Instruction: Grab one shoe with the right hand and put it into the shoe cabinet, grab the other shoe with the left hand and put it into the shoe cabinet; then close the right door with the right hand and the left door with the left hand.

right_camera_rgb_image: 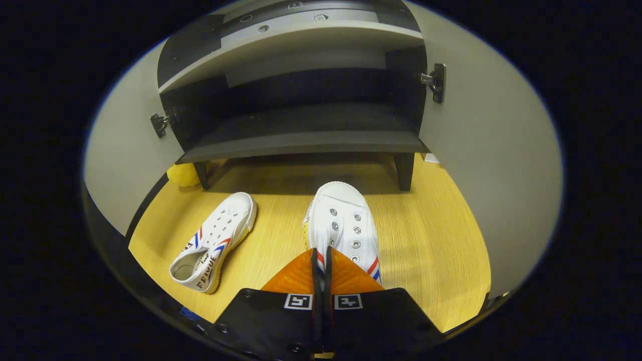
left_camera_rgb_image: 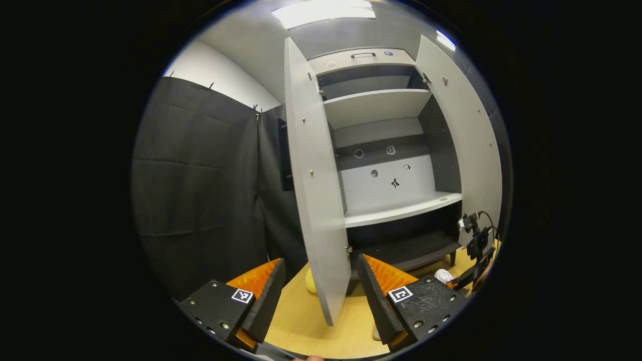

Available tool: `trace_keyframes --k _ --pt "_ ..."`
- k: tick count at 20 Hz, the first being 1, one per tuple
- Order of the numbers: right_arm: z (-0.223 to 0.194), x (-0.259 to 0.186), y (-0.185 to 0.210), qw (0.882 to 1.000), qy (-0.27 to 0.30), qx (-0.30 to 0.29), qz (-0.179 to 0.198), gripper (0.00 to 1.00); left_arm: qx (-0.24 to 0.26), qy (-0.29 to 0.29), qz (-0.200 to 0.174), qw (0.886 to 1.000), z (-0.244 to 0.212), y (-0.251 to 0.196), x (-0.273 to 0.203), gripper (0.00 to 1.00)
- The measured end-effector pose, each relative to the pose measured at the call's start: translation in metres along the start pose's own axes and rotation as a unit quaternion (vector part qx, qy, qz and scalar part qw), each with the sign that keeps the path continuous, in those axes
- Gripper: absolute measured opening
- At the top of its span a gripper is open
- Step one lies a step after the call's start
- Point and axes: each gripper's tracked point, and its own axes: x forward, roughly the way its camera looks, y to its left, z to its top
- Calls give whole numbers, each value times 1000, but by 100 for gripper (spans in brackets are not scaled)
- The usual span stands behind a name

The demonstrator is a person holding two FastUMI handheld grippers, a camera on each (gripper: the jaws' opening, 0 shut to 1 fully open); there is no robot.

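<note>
With the right gripper (right_camera_rgb_image: 321,260) fingers pinching the tongue of 1 shoe (right_camera_rgb_image: 343,225) on the tabletop (right_camera_rgb_image: 426,240) and the left gripper (left_camera_rgb_image: 321,296) spread wide, that thin hold could slip before reaching the shoe cabinet (right_camera_rgb_image: 301,143).

Two white shoes (right_camera_rgb_image: 213,243) (right_camera_rgb_image: 343,225), one cabinet (left_camera_rgb_image: 396,175) — two open doors (left_camera_rgb_image: 316,190) (left_camera_rgb_image: 464,135), two grippers (left_camera_rgb_image: 321,291) (right_camera_rgb_image: 321,265).

Left gripper view: we look up from low, near the left door (left_camera_rgb_image: 313,175), into the shoe cabinet (left_camera_rgb_image: 391,108). Right gripper view: we look down, close, at the floor (right_camera_rgb_image: 426,240). Shared: cabinet's bottom shelf, floor.
</note>
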Motion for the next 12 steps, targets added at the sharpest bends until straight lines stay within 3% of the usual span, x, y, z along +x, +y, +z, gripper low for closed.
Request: trace_keyframes --k 12 --pt "130 -97 29 989 -130 29 65 2 -6 -21 -56 998 22 -12 -11 78"
